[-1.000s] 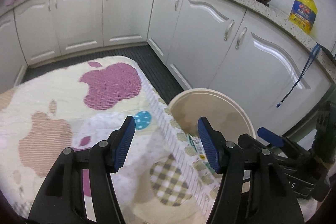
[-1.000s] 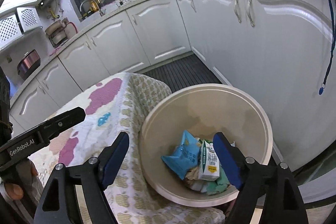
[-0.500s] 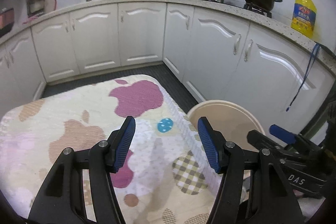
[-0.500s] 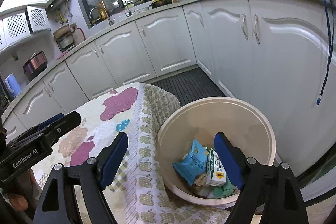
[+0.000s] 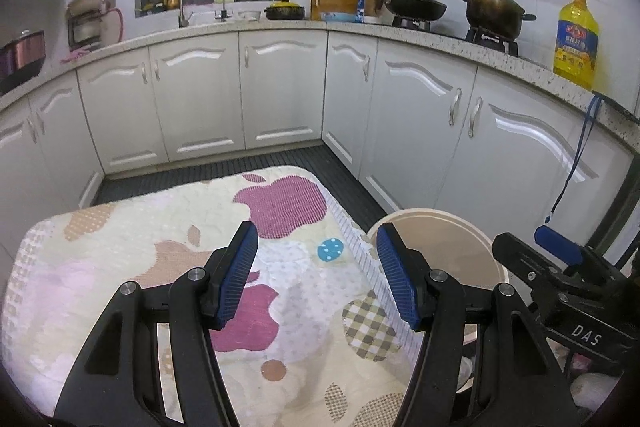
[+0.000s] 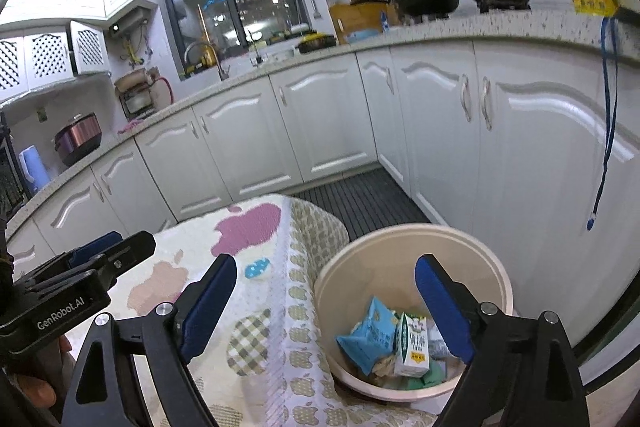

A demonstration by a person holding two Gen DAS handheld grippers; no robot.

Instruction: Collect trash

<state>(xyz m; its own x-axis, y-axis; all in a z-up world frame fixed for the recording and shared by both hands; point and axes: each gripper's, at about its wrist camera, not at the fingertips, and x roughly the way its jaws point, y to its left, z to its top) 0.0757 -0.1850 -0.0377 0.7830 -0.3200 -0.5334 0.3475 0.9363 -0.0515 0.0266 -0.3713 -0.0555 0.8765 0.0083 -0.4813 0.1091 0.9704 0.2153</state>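
Note:
A beige round trash bin (image 6: 412,247) stands on the floor at the table's right edge; it also shows in the left wrist view (image 5: 440,231). Inside it lie a blue snack bag (image 6: 370,335), a white and green carton (image 6: 412,345) and other wrappers. My right gripper (image 6: 324,299) is open and empty, above the near rim of the bin. My left gripper (image 5: 318,275) is open and empty, above the table covered by a patterned cloth (image 5: 160,267). No loose trash shows on the cloth.
White kitchen cabinets (image 5: 280,95) run around the far and right sides. The counter holds pots (image 5: 494,11) and a yellow oil bottle (image 5: 576,39). A blue cord (image 6: 606,123) hangs from the counter by the bin. A dark ribbed floor mat (image 6: 360,199) lies beyond the table.
Both grippers have risen and pulled back, so more of the kitchen shows. Both stayed open and empty. The bin and its trash have not moved.

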